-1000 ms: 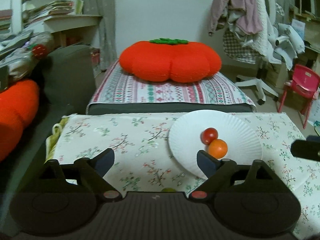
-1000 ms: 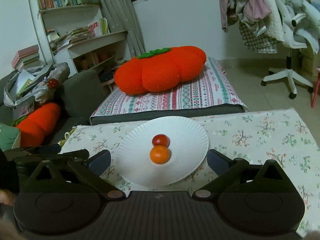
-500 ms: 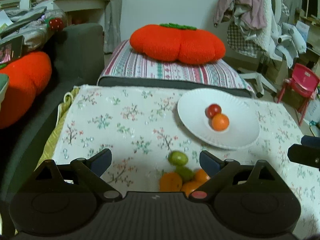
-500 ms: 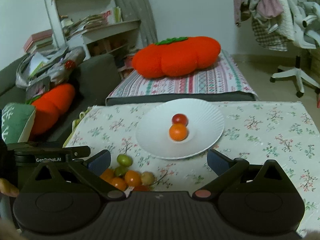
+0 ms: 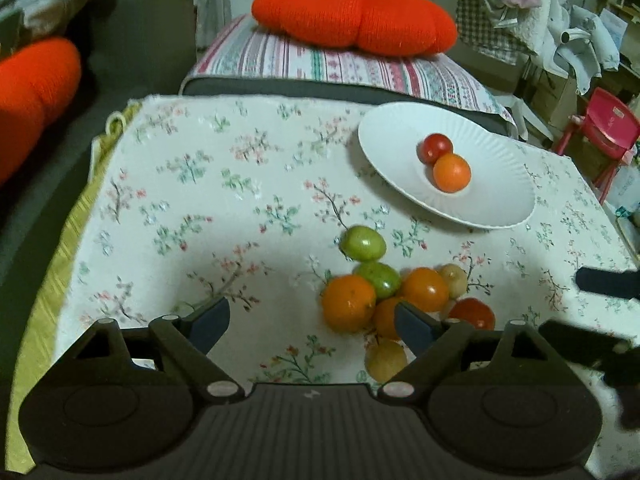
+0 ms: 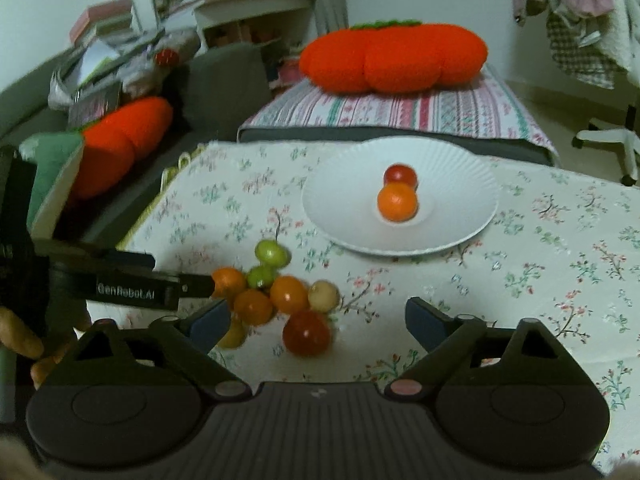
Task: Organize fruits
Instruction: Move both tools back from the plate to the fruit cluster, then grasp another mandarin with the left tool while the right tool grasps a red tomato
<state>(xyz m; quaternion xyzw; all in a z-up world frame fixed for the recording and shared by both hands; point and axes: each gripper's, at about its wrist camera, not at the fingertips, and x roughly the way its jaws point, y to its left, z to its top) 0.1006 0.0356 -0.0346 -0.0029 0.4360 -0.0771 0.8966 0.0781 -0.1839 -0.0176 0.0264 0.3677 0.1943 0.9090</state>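
White paper plate (image 5: 500, 184) already holds a tomato and an orange, my view just dropped to the loose fruit pile (image 6: 276, 300), left gripper (image 5: 312, 320) and right gripper (image 6: 318, 320) both spread empty, so next pick starts.

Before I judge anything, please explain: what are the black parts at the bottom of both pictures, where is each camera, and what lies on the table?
They are hand-held tools, not a robot. A person holds one gripper in each hand, and each carries a camera looking forward along its two fingers. One picture is from the left gripper, the other from the right gripper. Both are open and hold nothing. On the flowered tablecloth, a white plate holds one red and one orange fruit. Nearer lies a loose fruit pile: orange, green, yellowish and red.
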